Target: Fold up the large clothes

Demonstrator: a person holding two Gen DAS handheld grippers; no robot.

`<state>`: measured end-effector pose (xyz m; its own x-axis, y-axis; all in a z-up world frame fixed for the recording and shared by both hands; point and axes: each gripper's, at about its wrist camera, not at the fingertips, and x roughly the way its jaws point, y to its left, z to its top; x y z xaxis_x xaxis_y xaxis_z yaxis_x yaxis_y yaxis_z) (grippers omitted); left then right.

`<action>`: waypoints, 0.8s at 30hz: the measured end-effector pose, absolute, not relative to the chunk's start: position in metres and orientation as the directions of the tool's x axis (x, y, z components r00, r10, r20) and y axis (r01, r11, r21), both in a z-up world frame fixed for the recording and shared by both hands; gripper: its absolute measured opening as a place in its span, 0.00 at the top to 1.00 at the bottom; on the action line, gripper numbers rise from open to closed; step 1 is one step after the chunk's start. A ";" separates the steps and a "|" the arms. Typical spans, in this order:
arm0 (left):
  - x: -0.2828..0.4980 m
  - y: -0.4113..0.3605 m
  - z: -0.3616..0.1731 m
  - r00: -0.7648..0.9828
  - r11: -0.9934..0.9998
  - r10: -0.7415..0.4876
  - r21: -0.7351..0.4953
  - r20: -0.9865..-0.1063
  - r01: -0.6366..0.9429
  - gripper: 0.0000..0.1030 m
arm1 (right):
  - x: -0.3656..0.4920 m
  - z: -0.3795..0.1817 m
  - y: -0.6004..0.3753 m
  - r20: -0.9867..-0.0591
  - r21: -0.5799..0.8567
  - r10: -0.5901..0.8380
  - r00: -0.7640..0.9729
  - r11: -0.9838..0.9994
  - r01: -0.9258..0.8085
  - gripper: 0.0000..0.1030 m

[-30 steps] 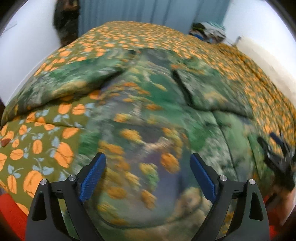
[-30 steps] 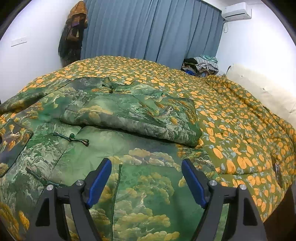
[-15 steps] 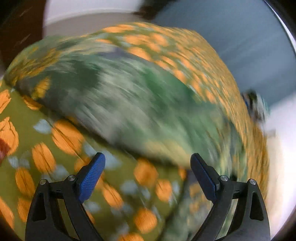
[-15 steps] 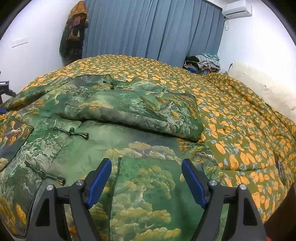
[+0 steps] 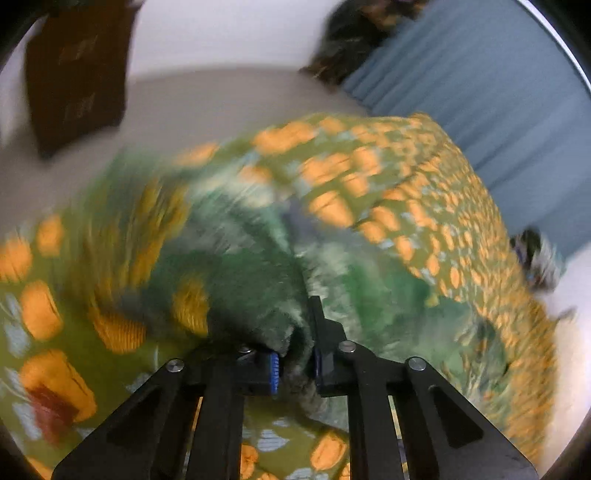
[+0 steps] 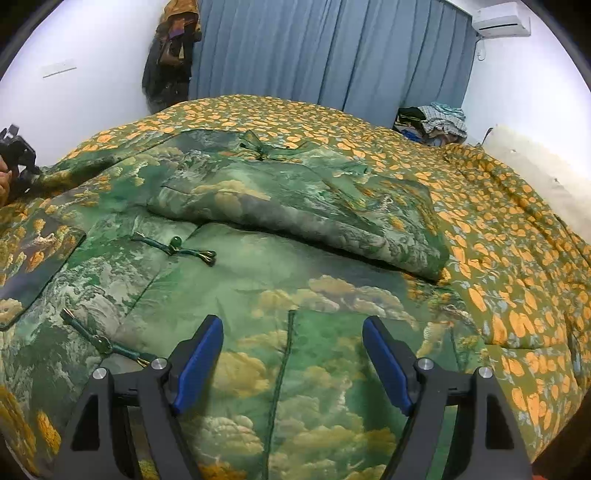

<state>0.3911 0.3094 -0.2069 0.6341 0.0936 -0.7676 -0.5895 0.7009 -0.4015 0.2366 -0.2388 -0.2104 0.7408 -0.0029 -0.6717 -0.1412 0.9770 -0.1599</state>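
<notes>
Both the left gripper (image 5: pixel 295 365) and right gripper (image 6: pixel 293 363) have black angular frames, silver round screws and ribbed blue pads (image 6: pixel 199 363); bare skin (image 6: pixel 3 188) shows far left.

White walls (image 6: pixel 92 92), blue curtains (image 6: pixel 332 55) behind the bed (image 6: pixel 517 240), air conditioner (image 6: pixel 502 18) top right, clothes hanging (image 6: pixel 173 48) left of the curtains, dark door (image 5: pixel 77 70).

We count one green jacket (image 6: pixel 258 266) with three knot fasteners on it, one orange-leaf bedspread (image 6: pixel 517 258), two grippers, left (image 5: pixel 295 363) and right (image 6: pixel 293 363), one blue curtain (image 6: pixel 332 55), one air conditioner (image 6: pixel 502 18), and one clothes pile (image 6: pixel 432 122).
</notes>
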 end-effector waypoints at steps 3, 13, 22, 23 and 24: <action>0.409 0.260 -0.152 0.689 0.856 0.181 -0.233 -0.702 -0.462 0.90 | 0.237 -0.209 -0.240 -0.672 -0.143 0.010 0.740 0.979 -0.142 0.23; 0.383 -0.039 -0.148 0.892 0.719 0.112 0.656 -0.438 0.232 0.88 | 0.237 -0.200 -0.250 -0.653 -0.103 0.019 0.757 0.988 -0.114 0.23; 0.388 -0.080 -0.235 0.667 0.715 0.097 0.518 -0.738 0.470 0.45 | 0.230 -0.192 -0.272 -0.643 -0.074 0.018 0.766 0.994 -0.085 0.23; 0.385 -0.069 -0.227 0.657 0.762 0.067 0.464 -0.751 0.452 0.33 | 0.230 -0.191 -0.276 -0.641 -0.062 0.027 0.767 0.994 -0.087 0.23; 0.381 -0.057 -0.216 0.650 0.805 0.034 0.406 -0.759 0.432 0.27 | 0.231 -0.188 -0.280 -0.641 -0.036 0.047 0.766 0.995 -0.091 0.23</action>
